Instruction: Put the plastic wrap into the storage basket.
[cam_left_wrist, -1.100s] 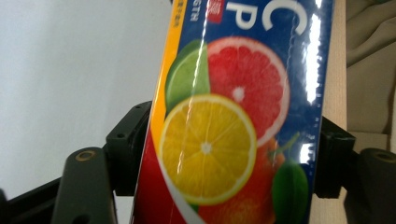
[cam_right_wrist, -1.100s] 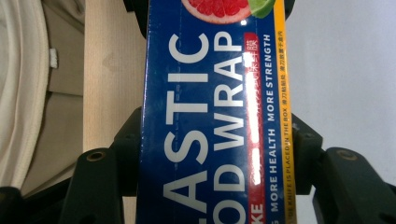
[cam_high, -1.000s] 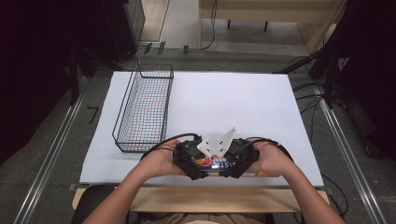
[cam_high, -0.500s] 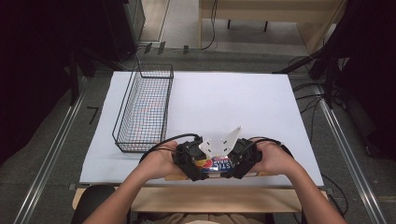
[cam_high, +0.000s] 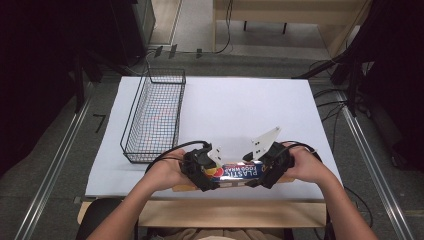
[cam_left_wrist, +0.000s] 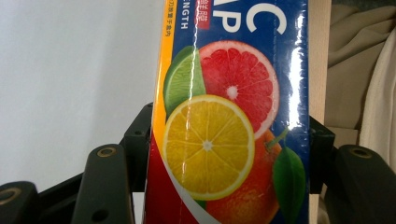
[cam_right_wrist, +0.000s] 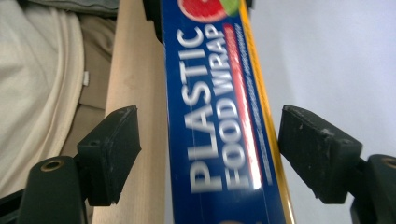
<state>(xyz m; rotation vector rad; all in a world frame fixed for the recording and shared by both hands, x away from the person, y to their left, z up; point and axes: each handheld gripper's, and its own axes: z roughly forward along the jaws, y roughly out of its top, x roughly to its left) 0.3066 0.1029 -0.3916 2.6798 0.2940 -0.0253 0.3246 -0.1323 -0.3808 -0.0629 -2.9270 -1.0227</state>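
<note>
- Plastic food wrap box (cam_high: 239, 171) lay at the counter's (cam_high: 240, 105) near edge, right of the wire basket (cam_high: 154, 117).
- Left claw (cam_left_wrist: 224, 154) clamped its end; right claw (cam_right_wrist: 224, 154) straddled it, unclosed.
- Judged step: securing a two-handed grasp; next, right closure.

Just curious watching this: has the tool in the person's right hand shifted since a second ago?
Yes. The right tool has slid outward to the right, away from the black wire basket, along the blue plastic wrap box.
</note>
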